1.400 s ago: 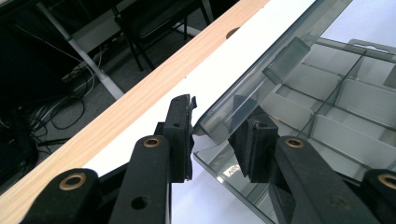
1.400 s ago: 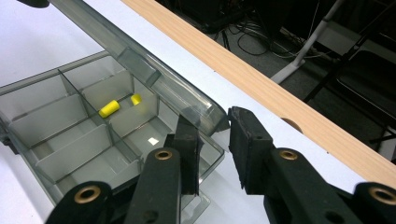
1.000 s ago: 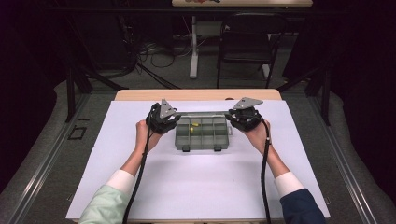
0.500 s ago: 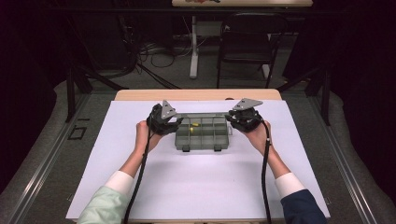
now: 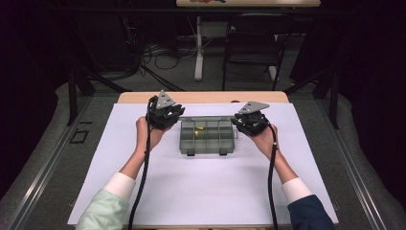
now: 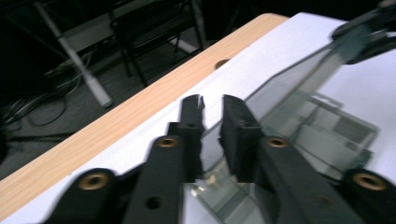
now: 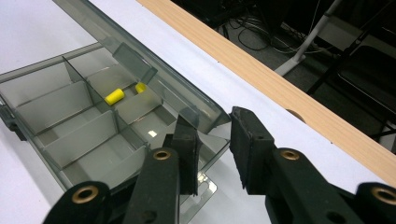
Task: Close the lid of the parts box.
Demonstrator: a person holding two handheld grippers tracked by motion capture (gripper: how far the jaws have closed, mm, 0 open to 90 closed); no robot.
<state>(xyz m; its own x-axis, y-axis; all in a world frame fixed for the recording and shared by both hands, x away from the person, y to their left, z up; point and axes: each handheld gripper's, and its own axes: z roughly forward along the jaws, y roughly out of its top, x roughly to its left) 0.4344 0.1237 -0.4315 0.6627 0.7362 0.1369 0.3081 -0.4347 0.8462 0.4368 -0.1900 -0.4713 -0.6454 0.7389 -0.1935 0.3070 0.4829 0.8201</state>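
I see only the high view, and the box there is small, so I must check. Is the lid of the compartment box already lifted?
Observer: Yes. In the left gripper view the clear lid slopes up from the compartment box.
Operator: Does the left gripper hold it?
Observer: The lid's edge lies between the jaws of the left gripper, which have just been closing; a firm pinch I cannot confirm.
Operator: What is the yellow thing inside?
Observer: The right gripper view shows two small yellow pieces, close together.
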